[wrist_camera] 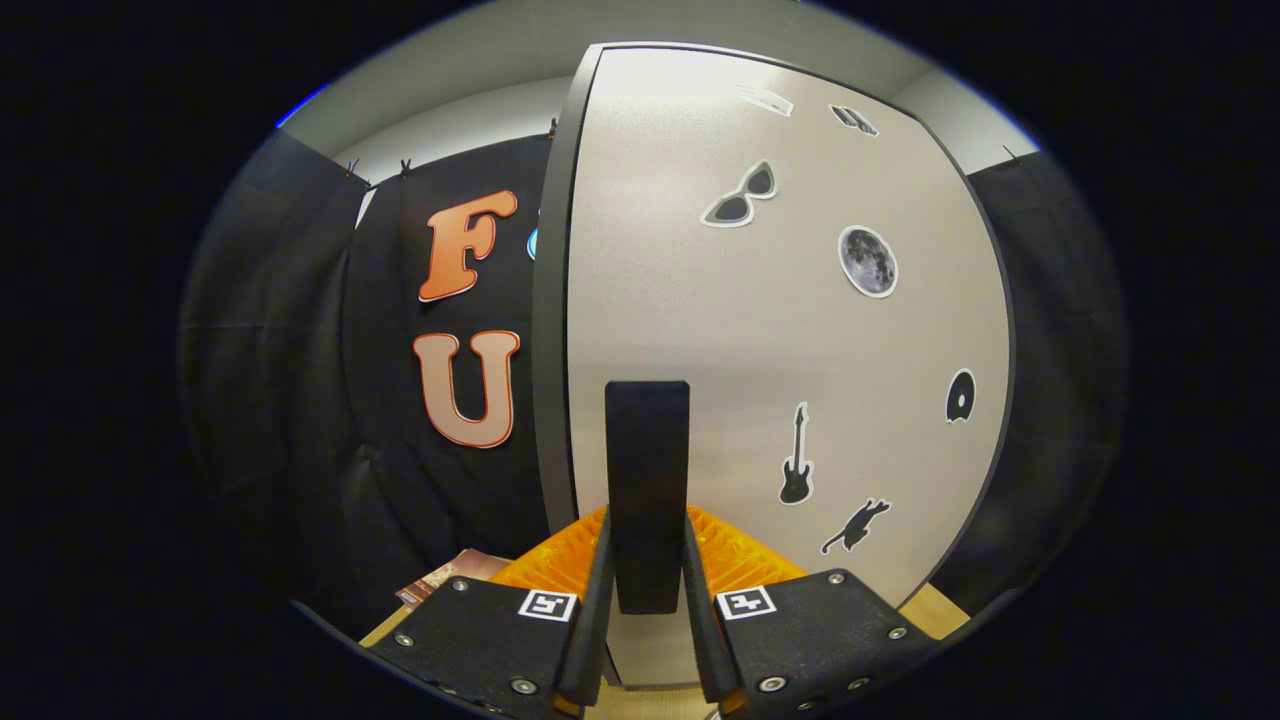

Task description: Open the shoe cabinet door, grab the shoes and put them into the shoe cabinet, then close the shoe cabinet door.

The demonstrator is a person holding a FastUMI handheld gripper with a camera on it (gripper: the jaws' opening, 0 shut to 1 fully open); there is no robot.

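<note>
**Door handle clamped between the gripper's fingers**

Nearest the camera, the gripper is seen with its two fingers drawn in close on either side of a dark upright handle. Both fingers appear pressed against the handle's sides, so the jaws are closed on it. A square marker is carried on the upper face of each finger block.

The handle is mounted on the pale shoe cabinet door, which stands directly ahead of the fingers and is framed by a dark edge. Beyond the handle, stickers are spread across the door: a guitar and a cat low down, a moon and sunglasses higher up.

A wooden floor or tabletop is glimpsed beneath the fingers. Something brownish, possibly printed paper, lies just beside the left finger; it cannot be identified. The shoes cannot be made out.
</note>
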